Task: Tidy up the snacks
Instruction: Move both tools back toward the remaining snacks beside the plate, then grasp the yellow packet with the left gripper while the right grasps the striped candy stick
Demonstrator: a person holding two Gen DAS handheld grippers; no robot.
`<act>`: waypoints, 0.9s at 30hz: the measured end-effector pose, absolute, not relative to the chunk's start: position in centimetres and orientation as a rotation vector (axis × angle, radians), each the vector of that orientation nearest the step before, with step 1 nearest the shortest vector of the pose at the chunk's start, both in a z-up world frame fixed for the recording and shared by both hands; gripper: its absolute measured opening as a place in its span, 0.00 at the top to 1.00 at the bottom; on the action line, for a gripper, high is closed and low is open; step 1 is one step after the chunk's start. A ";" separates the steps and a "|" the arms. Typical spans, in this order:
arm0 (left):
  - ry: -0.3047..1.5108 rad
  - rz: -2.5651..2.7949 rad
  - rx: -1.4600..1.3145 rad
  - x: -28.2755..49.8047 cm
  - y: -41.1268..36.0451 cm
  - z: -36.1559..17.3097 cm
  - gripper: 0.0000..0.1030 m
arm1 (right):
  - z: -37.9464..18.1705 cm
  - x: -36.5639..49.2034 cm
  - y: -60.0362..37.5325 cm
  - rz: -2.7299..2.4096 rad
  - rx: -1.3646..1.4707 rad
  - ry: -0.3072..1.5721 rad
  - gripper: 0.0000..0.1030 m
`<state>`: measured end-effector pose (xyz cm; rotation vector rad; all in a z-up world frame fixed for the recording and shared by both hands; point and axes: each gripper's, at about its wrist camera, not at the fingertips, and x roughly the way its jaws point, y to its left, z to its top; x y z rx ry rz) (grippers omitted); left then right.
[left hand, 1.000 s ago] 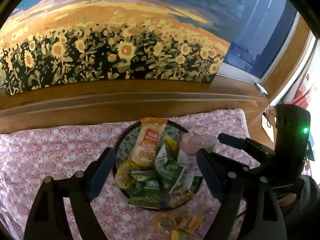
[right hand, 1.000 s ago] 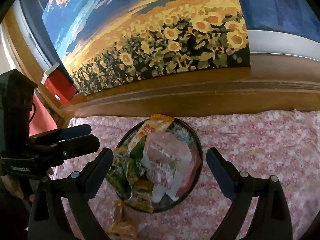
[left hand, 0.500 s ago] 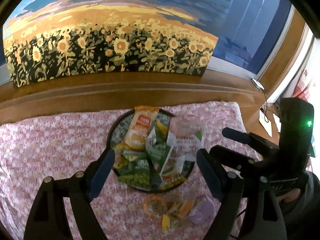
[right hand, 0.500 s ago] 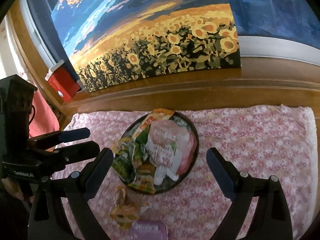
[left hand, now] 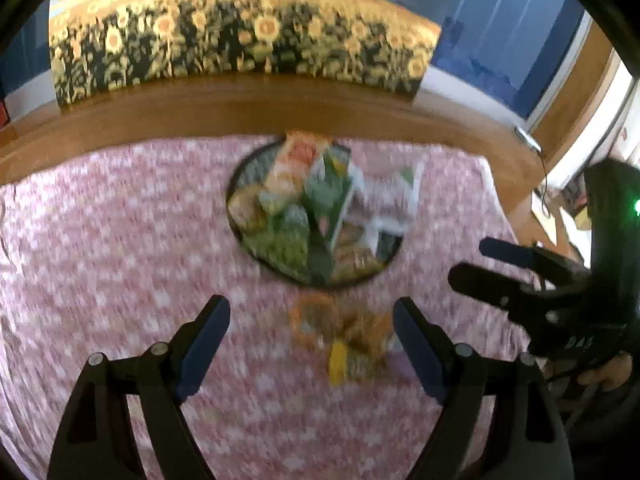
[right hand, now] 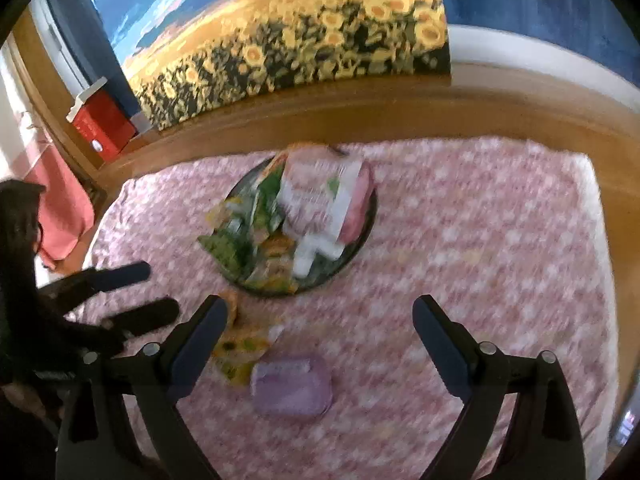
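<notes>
A round dark tray [left hand: 240, 176] [right hand: 366, 236] heaped with snack packets, orange, green, white and pink, sits on the pink floral cloth. A few loose orange and yellow packets [left hand: 344, 336] [right hand: 240, 344] lie on the cloth in front of it, with a lilac packet [right hand: 292, 386] beside them. My left gripper [left hand: 312, 340] is open and empty, above the loose packets. My right gripper [right hand: 320, 340] is open and empty, above the lilac packet. Each gripper shows in the other's view, the right [left hand: 504, 272] and the left [right hand: 132, 292]. Both views are motion-blurred.
The pink floral cloth [right hand: 480, 260] covers the table. A wooden ledge [left hand: 200, 108] runs behind it, with a sunflower painting [left hand: 240, 40] leaning on it. A red box [right hand: 104, 124] stands at the far left of the ledge.
Both grippers have pulled back from the tray and risen. More cloth and the loose packets in front of the tray have come into view. Jaws stay open.
</notes>
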<state>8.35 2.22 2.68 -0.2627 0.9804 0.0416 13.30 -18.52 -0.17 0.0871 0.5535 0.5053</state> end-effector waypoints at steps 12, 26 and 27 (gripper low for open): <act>1.026 0.000 -0.291 6.1 -0.3 -0.9 0.16 | -1.9 13.0 -16.0 0.610 0.064 0.645 0.35; 1.010 0.026 -0.333 6.7 -0.9 -2.2 0.27 | -3.2 13.4 -13.4 0.629 0.004 0.676 0.43; 1.015 0.021 -0.335 6.8 -0.9 -2.3 0.29 | -3.3 13.6 -13.4 0.632 0.008 0.679 0.43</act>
